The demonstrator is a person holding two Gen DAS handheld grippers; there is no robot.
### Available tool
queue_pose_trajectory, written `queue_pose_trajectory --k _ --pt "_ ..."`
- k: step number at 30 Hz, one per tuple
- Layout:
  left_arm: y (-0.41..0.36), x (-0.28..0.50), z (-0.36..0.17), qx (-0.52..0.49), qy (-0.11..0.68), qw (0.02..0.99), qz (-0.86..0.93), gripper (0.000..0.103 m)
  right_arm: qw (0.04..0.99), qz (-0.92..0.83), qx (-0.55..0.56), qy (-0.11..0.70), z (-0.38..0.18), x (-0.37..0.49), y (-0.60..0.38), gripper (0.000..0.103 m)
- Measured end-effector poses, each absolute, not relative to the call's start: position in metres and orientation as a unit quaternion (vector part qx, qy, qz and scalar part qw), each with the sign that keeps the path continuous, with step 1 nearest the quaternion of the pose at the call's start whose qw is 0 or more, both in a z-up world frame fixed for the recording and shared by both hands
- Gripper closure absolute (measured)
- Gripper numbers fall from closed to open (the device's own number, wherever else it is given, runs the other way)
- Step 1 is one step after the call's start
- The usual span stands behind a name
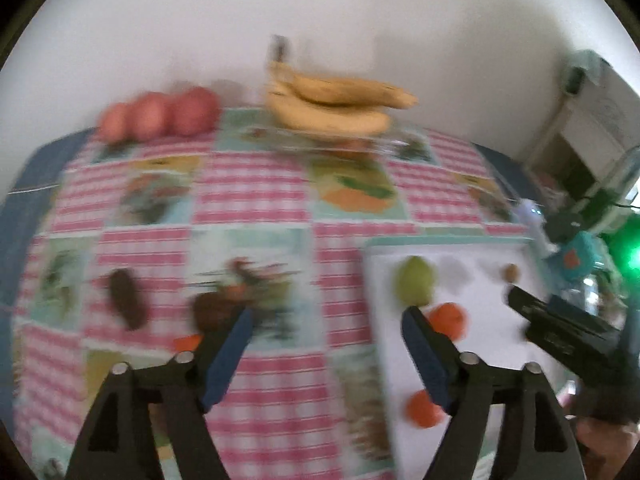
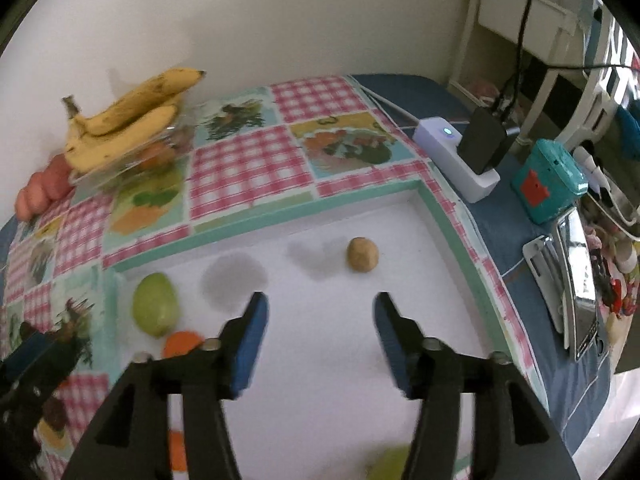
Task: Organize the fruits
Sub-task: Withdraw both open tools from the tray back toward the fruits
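Note:
A white board [image 2: 340, 360] lies on the checked tablecloth. On it are a green fruit [image 2: 155, 303], a small brown round fruit [image 2: 362, 254] and orange fruits [image 2: 182, 343]. My right gripper [image 2: 320, 308] is open and empty above the board. My left gripper [image 1: 328, 320] is open and empty over the cloth, left of the board [image 1: 492, 344]; the green fruit [image 1: 416, 282] and orange fruits [image 1: 450, 318] lie by its right finger. Bananas [image 1: 336, 104] rest on a clear dish at the back, red apples [image 1: 160, 116] to their left. Two dark fruits [image 1: 126, 298] lie on the cloth.
A white power strip with a black adapter [image 2: 476, 148], a teal box [image 2: 550, 182] and a phone [image 2: 580, 280] sit on the blue cloth at the right. The wall stands behind the table. The right gripper's body [image 1: 560, 324] shows in the left wrist view.

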State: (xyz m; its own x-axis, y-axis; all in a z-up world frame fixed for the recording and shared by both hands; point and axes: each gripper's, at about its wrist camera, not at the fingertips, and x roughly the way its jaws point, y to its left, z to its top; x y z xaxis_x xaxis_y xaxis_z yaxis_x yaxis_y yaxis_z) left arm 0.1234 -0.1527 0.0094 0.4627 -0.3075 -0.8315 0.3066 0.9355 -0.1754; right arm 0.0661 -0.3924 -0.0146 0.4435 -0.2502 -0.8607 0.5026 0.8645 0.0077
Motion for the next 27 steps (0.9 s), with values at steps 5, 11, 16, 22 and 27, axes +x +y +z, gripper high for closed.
queue_pose_trajectory --k 5,11,16,22,27 --pt "-0.09 0.119 0.01 -0.026 0.484 0.869 -0.095 0.0 0.847 -0.201 0.116 0.478 -0.008 0.053 -0.367 0.028" --pt "-0.038 0.104 0.015 -0.046 0.471 0.88 -0.036 0.0 0.852 -0.17 0.139 0.475 -0.009 0.036 -0.348 0.011" --pt "-0.017 0.092 0.028 -0.057 0.453 0.889 -0.032 0.0 0.853 -0.161 0.15 0.474 -0.011 0.023 -0.337 0.01" --pt "0.002 0.085 0.041 -0.101 0.447 0.889 -0.007 0.0 0.867 -0.129 0.174 0.448 -0.005 0.01 -0.327 0.01" --pt "0.015 0.092 0.037 -0.125 0.454 0.882 -0.006 0.0 0.872 -0.128 0.159 0.446 -0.004 0.011 -0.318 0.01"
